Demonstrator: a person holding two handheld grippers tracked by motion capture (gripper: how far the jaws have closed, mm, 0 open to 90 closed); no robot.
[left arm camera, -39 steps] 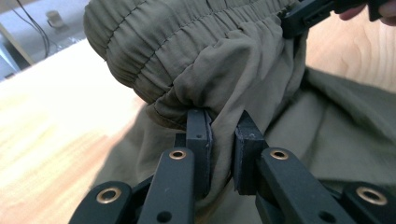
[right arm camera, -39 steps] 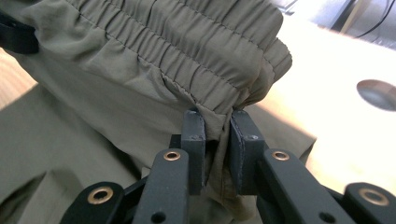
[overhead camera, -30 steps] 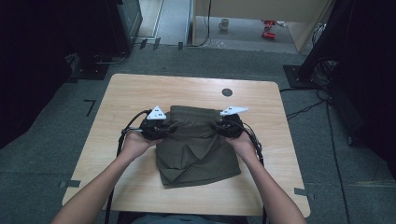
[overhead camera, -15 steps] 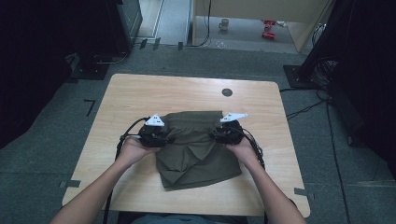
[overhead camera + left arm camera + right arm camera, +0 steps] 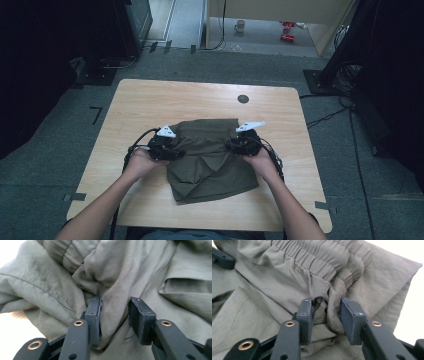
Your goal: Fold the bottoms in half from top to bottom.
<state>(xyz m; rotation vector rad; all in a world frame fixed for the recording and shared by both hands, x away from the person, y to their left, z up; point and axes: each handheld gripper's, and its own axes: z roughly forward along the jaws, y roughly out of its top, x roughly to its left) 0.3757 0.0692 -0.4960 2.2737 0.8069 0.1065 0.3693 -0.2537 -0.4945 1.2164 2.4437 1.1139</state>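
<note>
An olive-green pair of thin fabric shorts [image 5: 210, 160] lies folded and rumpled on the near middle of the light wooden table [image 5: 150, 100], its gathered elastic waistband [image 5: 324, 257] at the far edge. The left gripper [image 5: 176, 153] has a fold of cloth between jaws that have just been opening. The right gripper [image 5: 231, 146] pinches a bunch of cloth below the waistband, its jaws just closing. A small dark round hole [image 5: 243, 99] sits in the table beyond.
</note>
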